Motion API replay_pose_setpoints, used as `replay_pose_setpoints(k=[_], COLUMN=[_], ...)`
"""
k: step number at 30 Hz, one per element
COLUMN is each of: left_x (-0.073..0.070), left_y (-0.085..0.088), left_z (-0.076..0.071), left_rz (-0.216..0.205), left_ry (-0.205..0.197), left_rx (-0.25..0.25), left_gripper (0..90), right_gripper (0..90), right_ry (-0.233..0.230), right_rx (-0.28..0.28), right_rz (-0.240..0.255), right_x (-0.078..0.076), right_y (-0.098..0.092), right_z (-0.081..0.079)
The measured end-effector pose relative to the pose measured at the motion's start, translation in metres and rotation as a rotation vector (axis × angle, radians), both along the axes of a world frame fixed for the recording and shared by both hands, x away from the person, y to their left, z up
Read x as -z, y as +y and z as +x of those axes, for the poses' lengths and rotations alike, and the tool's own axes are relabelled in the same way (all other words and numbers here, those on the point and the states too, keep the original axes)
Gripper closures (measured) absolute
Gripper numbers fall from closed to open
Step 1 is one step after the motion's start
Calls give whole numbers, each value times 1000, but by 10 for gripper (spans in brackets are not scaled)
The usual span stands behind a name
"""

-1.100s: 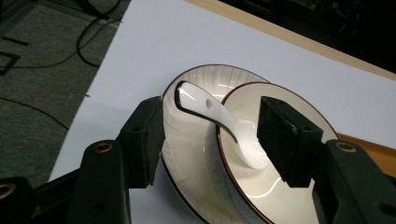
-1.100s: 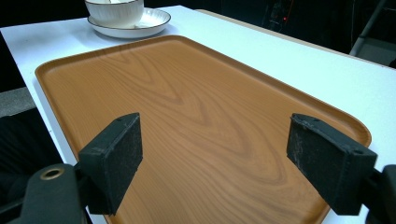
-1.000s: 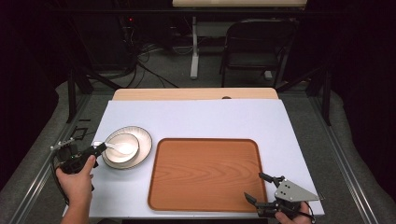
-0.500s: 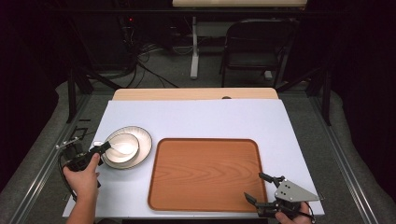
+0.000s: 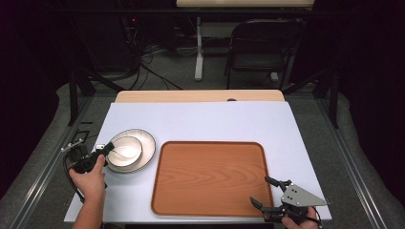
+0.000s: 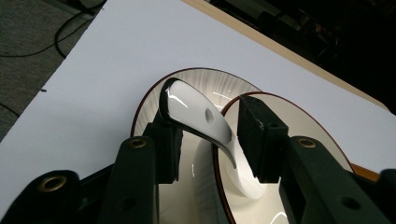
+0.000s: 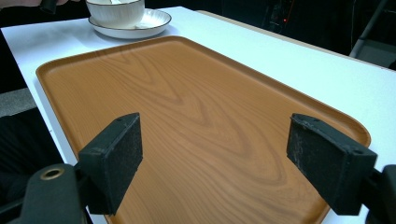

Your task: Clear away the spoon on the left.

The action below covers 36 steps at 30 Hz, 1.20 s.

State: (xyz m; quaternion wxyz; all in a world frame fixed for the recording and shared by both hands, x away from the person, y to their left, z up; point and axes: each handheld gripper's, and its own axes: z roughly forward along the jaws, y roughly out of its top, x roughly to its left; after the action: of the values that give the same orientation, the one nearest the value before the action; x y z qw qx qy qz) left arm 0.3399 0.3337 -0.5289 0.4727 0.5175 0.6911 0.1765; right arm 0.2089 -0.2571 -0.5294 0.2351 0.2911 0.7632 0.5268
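One plate (image 5: 145,143), one bowl (image 5: 125,151) and one white spoon (image 6: 198,116) sit together at the left of the white surface (image 5: 205,121); the bowl stands on the plate and the spoon lies in the bowl, its handle sticking out over the rim. The left gripper (image 6: 208,137) has just been closing its fingers, which now stand on either side of that handle, half shut; whether they press on it I cannot tell. One wooden tray (image 5: 210,176) lies to the right. At the tray's near right corner the right gripper (image 7: 229,163) hovers, fingers spread wide, holding nothing.
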Motion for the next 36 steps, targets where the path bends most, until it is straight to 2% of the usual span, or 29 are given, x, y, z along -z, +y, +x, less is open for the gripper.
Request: replay_pose_setpoints(k=[5,14,26,36], left_x=[2,-3,-12,-15], left_y=[0,-1,4,6], left_z=[0,0,-4,-5], left_rz=[-18,-6,-49,-77], left_ry=[-6,-18,-55,-61], left_rx=[1,-4,5,14], left_gripper=[655,738,825,848], right_gripper=[177,177,177,177], right_ry=[0,1,2,2], right_rx=[-1,0,-1,-2], right_rz=[0,1,0,-2], right_x=[0,0,0,0], right_y=[0,0,0,0], right_z=[0,0,0,0])
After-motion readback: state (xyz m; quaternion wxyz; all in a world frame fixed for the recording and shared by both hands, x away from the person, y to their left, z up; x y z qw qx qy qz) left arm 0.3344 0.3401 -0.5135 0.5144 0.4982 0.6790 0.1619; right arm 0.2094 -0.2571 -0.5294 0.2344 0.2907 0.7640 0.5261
